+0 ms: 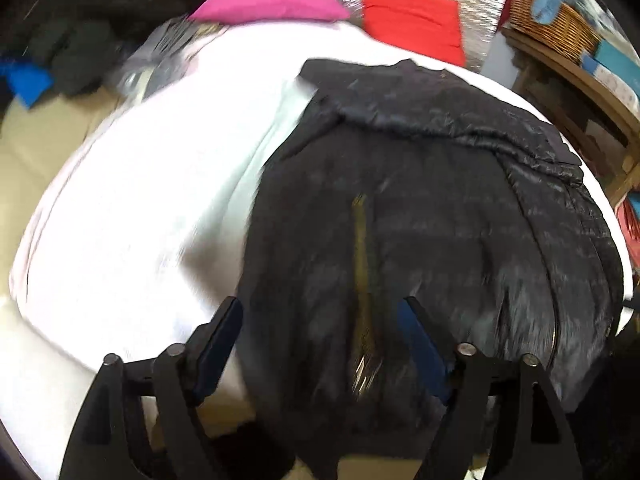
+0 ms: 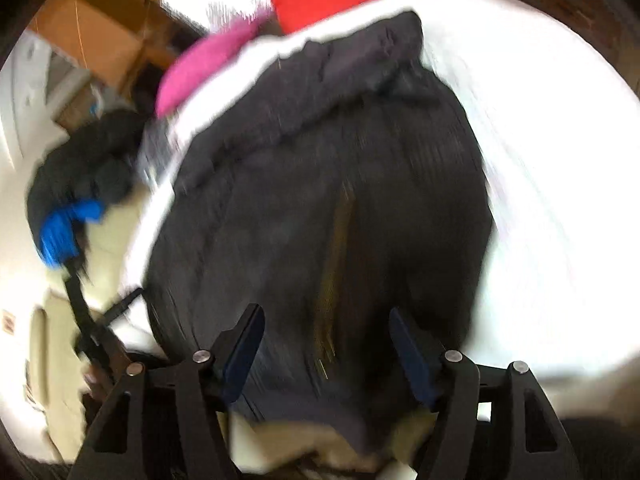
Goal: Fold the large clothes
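Black jacket [image 1: 420,208] spread on white bed [image 1: 140,208], pink cushion [image 1: 268,2] and red cushion [image 1: 416,16] at far edge, dark clothes pile [image 2: 88,160] off its left side, left gripper [image 1: 320,344] spread, right gripper [image 2: 326,354] spread

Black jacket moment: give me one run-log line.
stage: fold pending | black jacket spread on white sheet, zipper up | left claw open above hem | right claw open above hem | views blurred

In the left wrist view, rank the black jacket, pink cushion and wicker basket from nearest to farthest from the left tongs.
1. Black jacket: directly under and ahead of the left tongs.
2. Pink cushion: far edge of the white surface, ahead-left.
3. Wicker basket: beyond the surface, upper right.
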`<state>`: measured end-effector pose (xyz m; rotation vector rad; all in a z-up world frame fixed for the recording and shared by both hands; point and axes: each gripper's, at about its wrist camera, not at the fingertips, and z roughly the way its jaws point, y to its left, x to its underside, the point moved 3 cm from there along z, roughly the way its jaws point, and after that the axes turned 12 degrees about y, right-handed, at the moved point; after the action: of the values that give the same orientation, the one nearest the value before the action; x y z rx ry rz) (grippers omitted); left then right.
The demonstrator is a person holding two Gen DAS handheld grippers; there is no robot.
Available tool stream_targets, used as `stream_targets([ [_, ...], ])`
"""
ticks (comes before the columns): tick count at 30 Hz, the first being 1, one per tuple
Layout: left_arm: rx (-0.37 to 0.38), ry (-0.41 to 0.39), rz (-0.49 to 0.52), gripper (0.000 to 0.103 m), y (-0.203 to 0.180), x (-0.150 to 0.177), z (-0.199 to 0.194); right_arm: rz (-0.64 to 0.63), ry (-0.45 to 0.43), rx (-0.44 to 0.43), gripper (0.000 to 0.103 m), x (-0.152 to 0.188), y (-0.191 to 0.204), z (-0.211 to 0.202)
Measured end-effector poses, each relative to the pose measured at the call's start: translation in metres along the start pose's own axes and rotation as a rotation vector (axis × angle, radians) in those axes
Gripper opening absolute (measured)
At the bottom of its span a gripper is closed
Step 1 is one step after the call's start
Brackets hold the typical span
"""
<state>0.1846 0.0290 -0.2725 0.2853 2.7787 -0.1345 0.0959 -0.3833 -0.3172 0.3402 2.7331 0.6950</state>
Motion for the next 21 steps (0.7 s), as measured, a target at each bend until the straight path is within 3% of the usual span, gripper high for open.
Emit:
stream_targets([
  [4, 0.065, 0.096, -0.052, 0.085, 0.017, 0.035, 0.002, 0.021, 0.122, 0.069, 0.073, 0.038, -0.010, 0.016],
  [9, 0.066, 0.176, -0.105, 0.085, 0.031, 0.065, 0.011, 0.088, 0.219, 0.074, 0.073, 0.056, -0.029, 0.052],
  [11, 0.086, 0.202, -0.149, 0.085, 0.037, 0.071, 0.015, 0.123, 0.231, 0.037, 0.073, 0.056, -0.033, 0.064],
  [17, 0.199, 0.273, -0.207, 0.085, 0.037, 0.079, 0.034, 0.164, 0.274, 0.028, 0.073, 0.055, -0.033, 0.097],
  [20, 0.244, 0.315, -0.212, 0.085, 0.040, 0.090, 0.042, 0.162, 0.209, -0.011, 0.073, 0.056, -0.031, 0.098],
  [21, 0.254, 0.313, -0.213, 0.083, 0.039, 0.092, 0.043, 0.160, 0.202, -0.012, 0.066, 0.058, -0.031, 0.097],
])
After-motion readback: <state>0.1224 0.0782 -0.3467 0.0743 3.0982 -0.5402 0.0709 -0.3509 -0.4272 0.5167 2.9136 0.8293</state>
